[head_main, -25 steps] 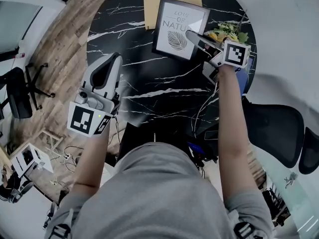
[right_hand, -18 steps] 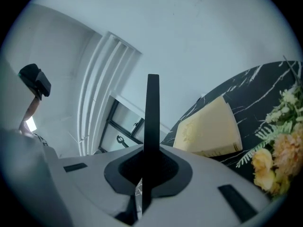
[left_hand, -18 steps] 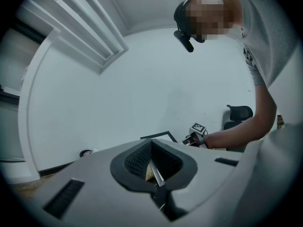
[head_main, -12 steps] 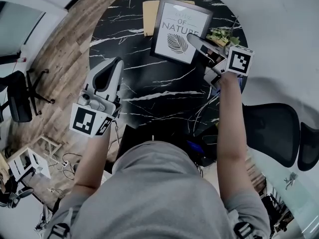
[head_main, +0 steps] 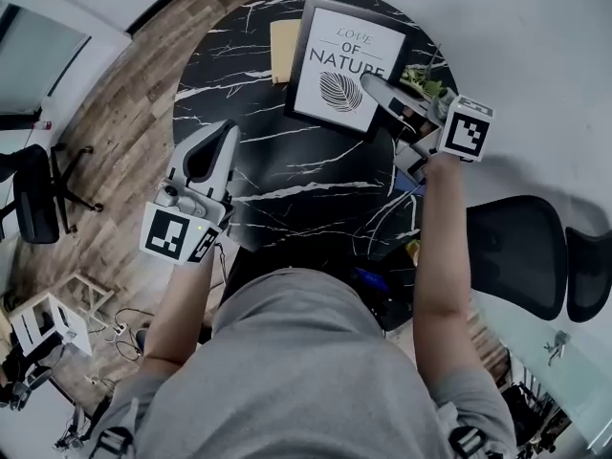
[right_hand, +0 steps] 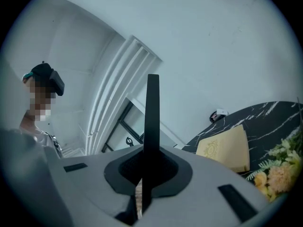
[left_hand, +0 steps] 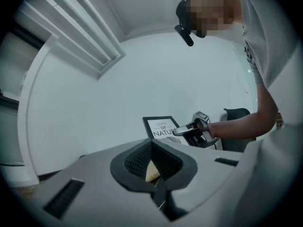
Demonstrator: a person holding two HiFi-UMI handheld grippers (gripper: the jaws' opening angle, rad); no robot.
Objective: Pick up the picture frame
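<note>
"LOVE OF NATURE" on the picture frame [head_main: 337,57] (black capitals)

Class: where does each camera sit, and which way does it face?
Head view: on the head, facing steeply down at the table; torso, arms, left tongs, right tongs show.
Left gripper view: on the left tongs, facing level toward the picture frame; right forearm shows.
Right gripper view: on the right tongs, shut on the frame's edge; shoulder shows.
Shared: head and left gripper views both show the frame.
</note>
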